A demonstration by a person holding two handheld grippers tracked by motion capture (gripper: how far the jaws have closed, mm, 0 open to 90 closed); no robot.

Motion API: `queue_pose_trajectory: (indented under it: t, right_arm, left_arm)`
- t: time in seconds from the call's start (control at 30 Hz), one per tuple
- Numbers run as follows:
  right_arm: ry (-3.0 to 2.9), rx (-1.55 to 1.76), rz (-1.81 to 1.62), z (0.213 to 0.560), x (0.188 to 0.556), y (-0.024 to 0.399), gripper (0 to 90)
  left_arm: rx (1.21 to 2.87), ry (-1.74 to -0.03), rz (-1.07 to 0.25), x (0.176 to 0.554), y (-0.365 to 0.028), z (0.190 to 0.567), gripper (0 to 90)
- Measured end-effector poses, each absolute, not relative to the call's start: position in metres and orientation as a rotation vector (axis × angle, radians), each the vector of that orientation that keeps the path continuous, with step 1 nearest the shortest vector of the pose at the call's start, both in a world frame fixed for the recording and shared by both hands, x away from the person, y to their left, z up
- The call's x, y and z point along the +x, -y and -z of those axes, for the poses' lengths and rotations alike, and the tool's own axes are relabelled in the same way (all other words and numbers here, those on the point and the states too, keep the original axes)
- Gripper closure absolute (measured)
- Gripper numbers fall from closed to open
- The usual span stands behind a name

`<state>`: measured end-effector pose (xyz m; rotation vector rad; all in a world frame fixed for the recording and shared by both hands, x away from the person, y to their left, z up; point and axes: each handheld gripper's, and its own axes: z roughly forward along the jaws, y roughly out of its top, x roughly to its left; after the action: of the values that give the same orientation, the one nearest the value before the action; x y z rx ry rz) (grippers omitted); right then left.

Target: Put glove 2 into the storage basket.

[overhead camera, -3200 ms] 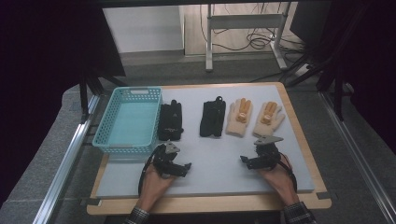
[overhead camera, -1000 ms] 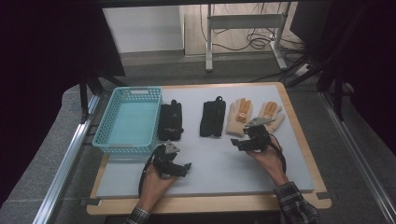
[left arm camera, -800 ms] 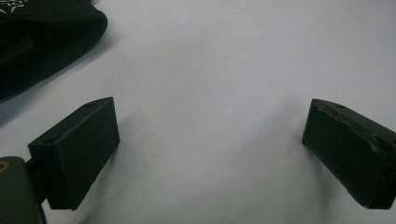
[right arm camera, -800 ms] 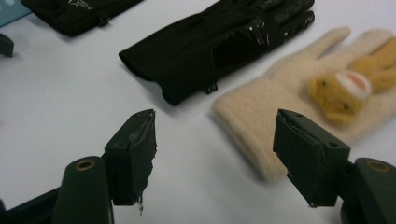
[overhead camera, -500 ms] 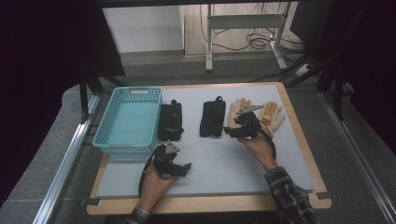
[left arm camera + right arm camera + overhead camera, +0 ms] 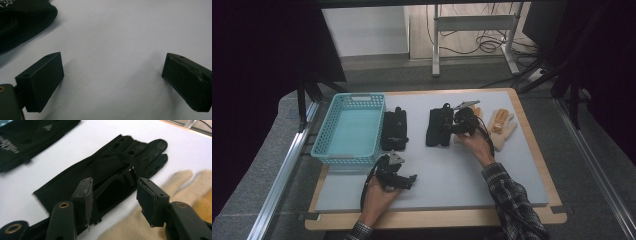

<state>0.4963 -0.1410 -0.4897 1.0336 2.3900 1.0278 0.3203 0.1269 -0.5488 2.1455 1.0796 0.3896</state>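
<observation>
The table [image 6: 512,180] is big & white, w/ things lined up in a row so each is easy to reach. The blue basket [image 6: 349,127] sits far to the left of the right hand-held gripper [image 6: 451,126], empty, prob. the place where gloves go. Next to it lies a black glove [image 6: 394,130], flat. A 2nd black glove [image 6: 438,127] lies right under the right hand-held gripper. In the right gripper view, this glove [image 6: 107,180] is between the jaws, which are about half wide & have just been closing. The pads don't press it yet, I think. Two tan gloves lie just to the right of that hand-held gripper; one tan glove [image 6: 503,127] shows well, the other is partly under the hand.

The left hand-held gripper [image 6: 408,181] rests low on the table near the person, jaws wide, holding nothing. It prob. waits for its turn.
</observation>
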Motion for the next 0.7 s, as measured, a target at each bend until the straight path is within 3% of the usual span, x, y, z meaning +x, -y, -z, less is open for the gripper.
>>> queue_pose_trajectory:
  t: [0.53,0.7]
  right_arm:
    - [-2.410,1.021,-0.871,0.510,0.530,0.106,36.4]
    - [-2.449,1.051,-0.841,0.517,0.538,0.101,44.4]
  left_arm:
    - [2.139,-1.081,-0.388,0.320,-0.127,0.549,4.1]
    - [2.138,-1.082,-0.386,0.320,-0.127,0.549,4.2]
